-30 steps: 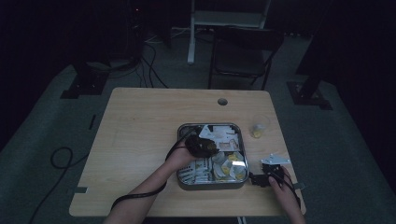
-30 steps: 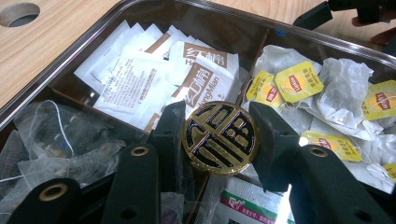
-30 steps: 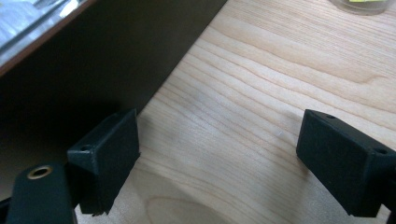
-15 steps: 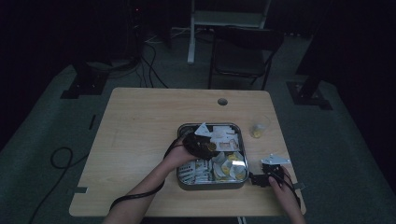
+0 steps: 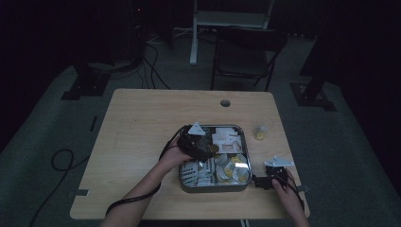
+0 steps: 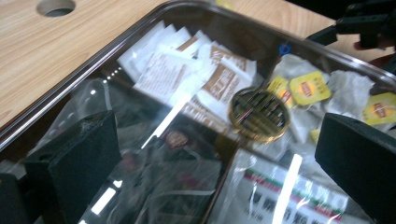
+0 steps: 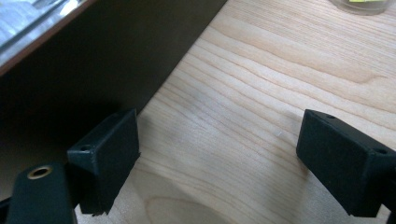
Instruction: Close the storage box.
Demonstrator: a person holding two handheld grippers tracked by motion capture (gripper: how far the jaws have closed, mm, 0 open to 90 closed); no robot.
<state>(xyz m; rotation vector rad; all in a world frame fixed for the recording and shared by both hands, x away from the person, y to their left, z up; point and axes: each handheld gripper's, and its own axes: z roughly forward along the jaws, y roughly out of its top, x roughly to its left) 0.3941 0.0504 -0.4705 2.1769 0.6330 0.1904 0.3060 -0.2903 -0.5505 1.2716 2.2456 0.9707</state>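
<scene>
Now left gripper over tray, jaws just opened, nothing between (round gold packet ahead); right gripper spread, idle.

The high view looks forward and down on the whole table. The left gripper view hangs close over the tray; the right gripper view skims the tabletop beside the tray's wall, shared by all.

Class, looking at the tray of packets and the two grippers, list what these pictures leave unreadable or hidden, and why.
- High view: packets under the left gripper in the tray are covered by it.
- Left gripper view: print on the clear packet is blurred by glare.
- Right gripper view: the cup is cut by the top edge.
</scene>
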